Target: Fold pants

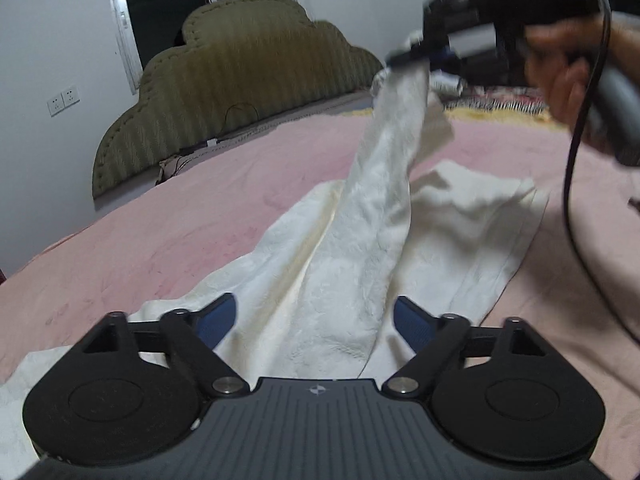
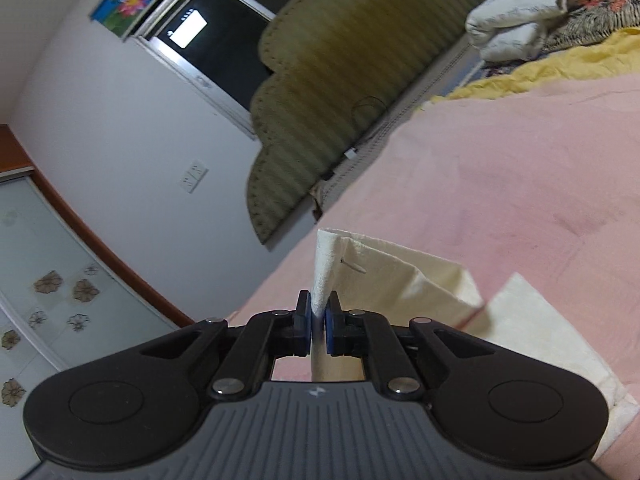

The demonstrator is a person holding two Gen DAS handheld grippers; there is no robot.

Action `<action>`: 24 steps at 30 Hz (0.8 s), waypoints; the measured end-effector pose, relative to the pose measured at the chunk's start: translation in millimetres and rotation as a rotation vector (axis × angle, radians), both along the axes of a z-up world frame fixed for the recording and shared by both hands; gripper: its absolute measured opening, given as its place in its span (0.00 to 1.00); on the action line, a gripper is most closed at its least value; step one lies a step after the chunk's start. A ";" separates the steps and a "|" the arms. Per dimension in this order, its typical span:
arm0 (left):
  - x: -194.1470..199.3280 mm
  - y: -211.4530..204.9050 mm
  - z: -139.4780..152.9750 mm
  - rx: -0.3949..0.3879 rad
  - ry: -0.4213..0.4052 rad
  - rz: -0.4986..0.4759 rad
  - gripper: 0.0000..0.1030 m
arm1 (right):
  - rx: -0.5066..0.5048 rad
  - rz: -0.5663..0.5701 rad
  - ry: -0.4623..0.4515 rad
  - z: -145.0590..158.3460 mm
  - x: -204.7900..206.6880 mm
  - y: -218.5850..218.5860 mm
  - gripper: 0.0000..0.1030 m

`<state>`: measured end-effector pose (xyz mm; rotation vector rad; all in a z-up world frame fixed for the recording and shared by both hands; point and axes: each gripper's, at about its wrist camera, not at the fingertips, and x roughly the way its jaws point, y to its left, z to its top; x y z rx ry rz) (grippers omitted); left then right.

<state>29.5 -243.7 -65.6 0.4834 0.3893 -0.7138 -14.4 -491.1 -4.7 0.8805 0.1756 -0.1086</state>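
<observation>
Cream white pants [image 1: 360,248] lie on a pink bedspread [image 1: 160,232]. My left gripper [image 1: 314,318] is open, its blue pads on either side of the cloth near the camera, with nothing clamped. My right gripper [image 1: 416,56] is shut on one end of the pants and holds it high, so a leg hangs in a taut strip down to the bed. In the right wrist view the right gripper [image 2: 318,326] pinches a corner of the pants [image 2: 384,272] between its blue pads.
An olive padded headboard [image 1: 240,80] stands against the white wall behind the bed. A yellow blanket [image 2: 560,68] and folded bedding [image 2: 516,20] lie at the far side. A black cable [image 1: 576,152] hangs from the right gripper.
</observation>
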 end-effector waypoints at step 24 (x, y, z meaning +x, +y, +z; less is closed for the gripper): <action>2.1 13.9 -13.0 -0.096 0.204 -0.116 0.09 | 0.079 -0.108 0.244 -79.5 -63.8 -29.4 0.07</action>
